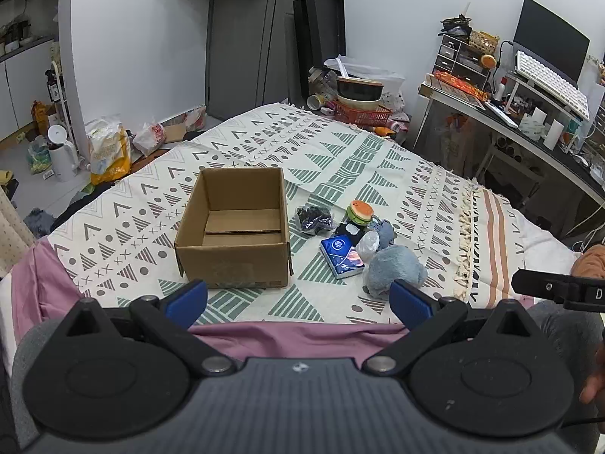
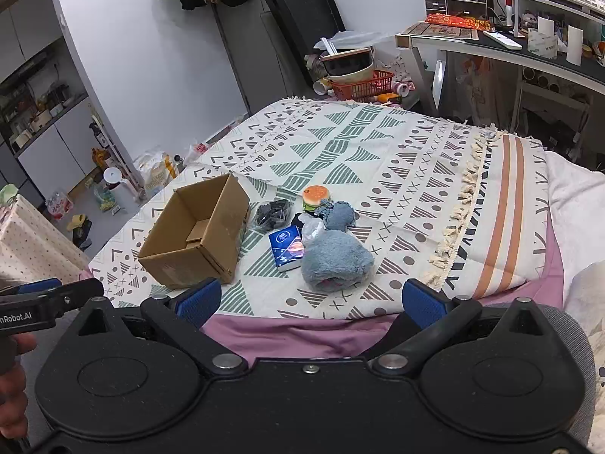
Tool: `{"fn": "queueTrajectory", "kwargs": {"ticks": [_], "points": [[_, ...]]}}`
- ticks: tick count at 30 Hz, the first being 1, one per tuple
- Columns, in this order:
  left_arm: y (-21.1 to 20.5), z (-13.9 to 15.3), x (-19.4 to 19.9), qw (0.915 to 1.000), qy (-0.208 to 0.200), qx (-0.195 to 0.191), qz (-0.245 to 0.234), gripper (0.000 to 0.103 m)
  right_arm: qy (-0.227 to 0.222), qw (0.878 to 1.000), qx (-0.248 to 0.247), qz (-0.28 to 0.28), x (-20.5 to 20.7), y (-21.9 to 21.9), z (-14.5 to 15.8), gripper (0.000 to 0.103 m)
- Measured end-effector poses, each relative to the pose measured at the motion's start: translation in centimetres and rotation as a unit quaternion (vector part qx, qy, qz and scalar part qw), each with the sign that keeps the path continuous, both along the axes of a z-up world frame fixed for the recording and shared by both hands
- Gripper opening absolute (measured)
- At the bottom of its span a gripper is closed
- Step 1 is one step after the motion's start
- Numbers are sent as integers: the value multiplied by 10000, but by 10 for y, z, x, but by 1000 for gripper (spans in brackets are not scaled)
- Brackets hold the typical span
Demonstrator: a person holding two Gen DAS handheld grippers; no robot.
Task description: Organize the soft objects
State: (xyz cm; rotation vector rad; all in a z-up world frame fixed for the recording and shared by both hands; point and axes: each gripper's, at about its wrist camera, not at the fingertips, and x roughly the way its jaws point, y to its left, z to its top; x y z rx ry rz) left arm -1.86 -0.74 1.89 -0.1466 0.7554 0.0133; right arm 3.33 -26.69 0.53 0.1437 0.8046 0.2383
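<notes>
Both claws are held wide apart and hold nothing: the left gripper (image 1: 298,302) and the right gripper (image 2: 310,299). One open cardboard box (image 1: 232,227) is seen on the patterned blanket (image 1: 340,151). Just beside it one blue tissue pack (image 2: 286,245), one burger toy (image 2: 316,196), one dark bag (image 2: 273,213) and perhaps two grey plush pieces (image 2: 334,261) are clustered. The plush's pink underside is shown only by the right view.

We count one cardboard box (image 1: 232,232), two grey plush toys (image 1: 395,270), one burger toy (image 1: 360,210), one tissue pack (image 1: 342,257) at the box's three o'clock.
</notes>
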Motion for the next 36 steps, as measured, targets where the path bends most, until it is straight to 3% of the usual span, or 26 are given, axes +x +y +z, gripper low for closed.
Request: {"fn": "queueTrajectory", "kwargs": {"ticks": [36], "points": [[-10, -1, 15, 9999, -79, -78, -45, 102, 27, 9998, -204, -13, 15, -7, -8, 103]]}}
